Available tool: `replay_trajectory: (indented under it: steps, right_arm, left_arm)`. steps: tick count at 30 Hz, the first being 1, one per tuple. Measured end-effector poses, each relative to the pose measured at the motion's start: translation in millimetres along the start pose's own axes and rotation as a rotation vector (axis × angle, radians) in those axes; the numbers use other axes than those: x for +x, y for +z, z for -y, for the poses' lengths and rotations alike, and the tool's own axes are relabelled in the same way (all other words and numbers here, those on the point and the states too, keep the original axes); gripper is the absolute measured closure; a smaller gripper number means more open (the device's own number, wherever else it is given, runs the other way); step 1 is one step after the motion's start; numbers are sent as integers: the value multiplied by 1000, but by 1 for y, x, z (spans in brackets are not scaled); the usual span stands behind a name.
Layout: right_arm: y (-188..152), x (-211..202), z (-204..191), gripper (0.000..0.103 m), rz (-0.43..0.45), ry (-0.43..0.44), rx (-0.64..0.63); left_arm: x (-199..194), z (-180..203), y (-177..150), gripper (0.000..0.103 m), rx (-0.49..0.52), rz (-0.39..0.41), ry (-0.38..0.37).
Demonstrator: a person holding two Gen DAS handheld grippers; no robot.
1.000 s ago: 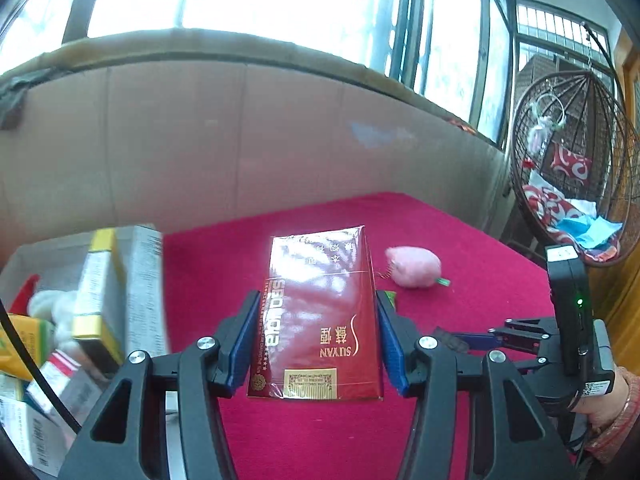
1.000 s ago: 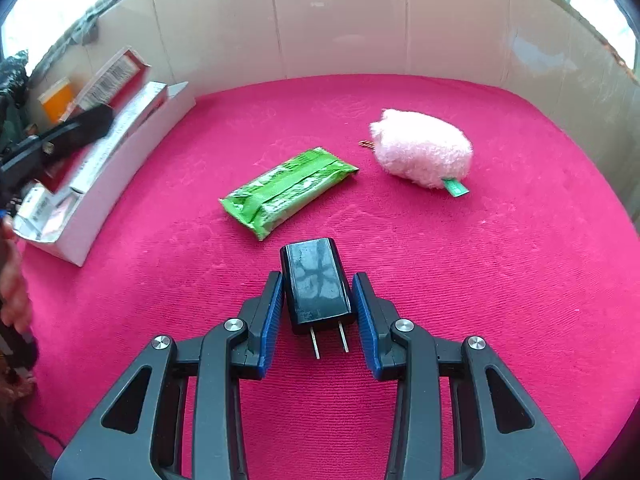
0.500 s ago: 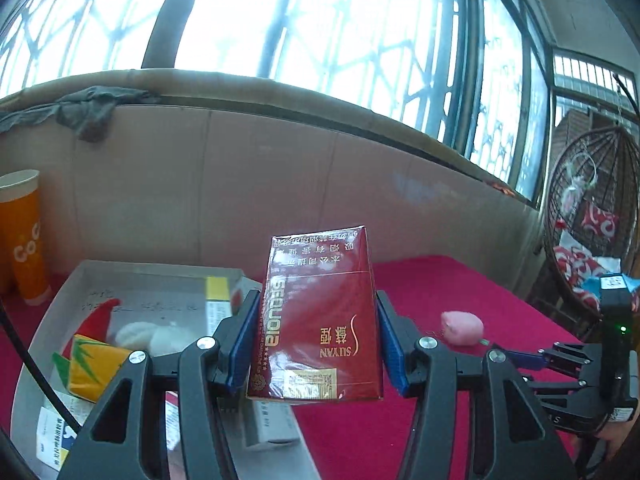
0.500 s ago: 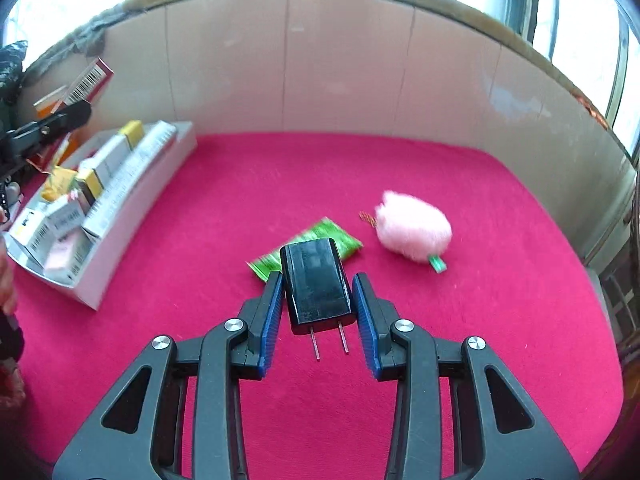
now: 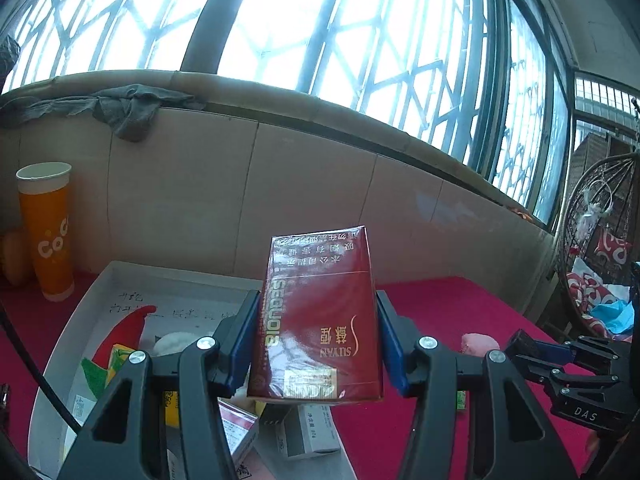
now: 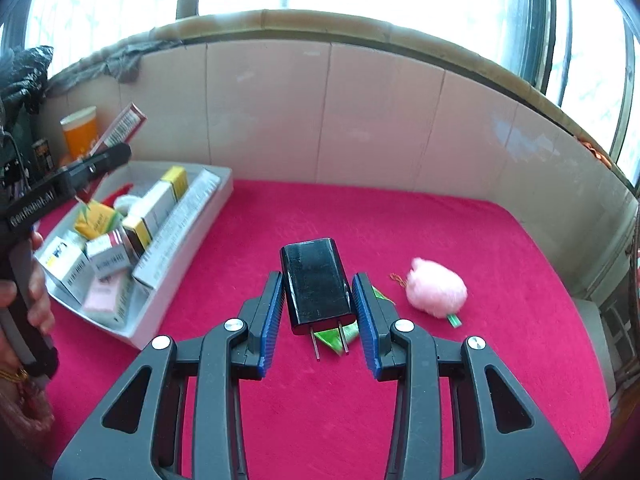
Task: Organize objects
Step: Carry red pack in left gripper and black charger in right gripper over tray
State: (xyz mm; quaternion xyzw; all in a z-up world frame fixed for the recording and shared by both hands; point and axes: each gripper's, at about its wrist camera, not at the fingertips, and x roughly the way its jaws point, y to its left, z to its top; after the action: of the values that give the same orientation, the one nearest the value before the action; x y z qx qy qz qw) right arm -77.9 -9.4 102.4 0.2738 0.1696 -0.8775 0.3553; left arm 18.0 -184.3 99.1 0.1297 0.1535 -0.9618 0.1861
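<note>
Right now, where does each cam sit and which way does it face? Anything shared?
Left wrist: on the left gripper, facing the tiled wall and barred windows over the white cardboard box; its fingers clamp a red cigarette pack.
Right wrist: on the right gripper, tilted down at the red tablecloth; its fingers clamp a black plug-in charger; a hand shows at left.
Shared: box, pink plush toy, orange paper cup, each other's gripper.

Glossy plastic charger point(image 6: 316, 280), fuzzy red tablecloth point(image 6: 460, 380)
</note>
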Motion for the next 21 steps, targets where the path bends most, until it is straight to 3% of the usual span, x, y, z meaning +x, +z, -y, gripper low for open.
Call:
replay_trajectory:
  steps: [21]
  right_arm:
    - [35,10,-51,69,12,105,-13]
  left_arm:
    - [-5,-58,12,49,-125,11,68]
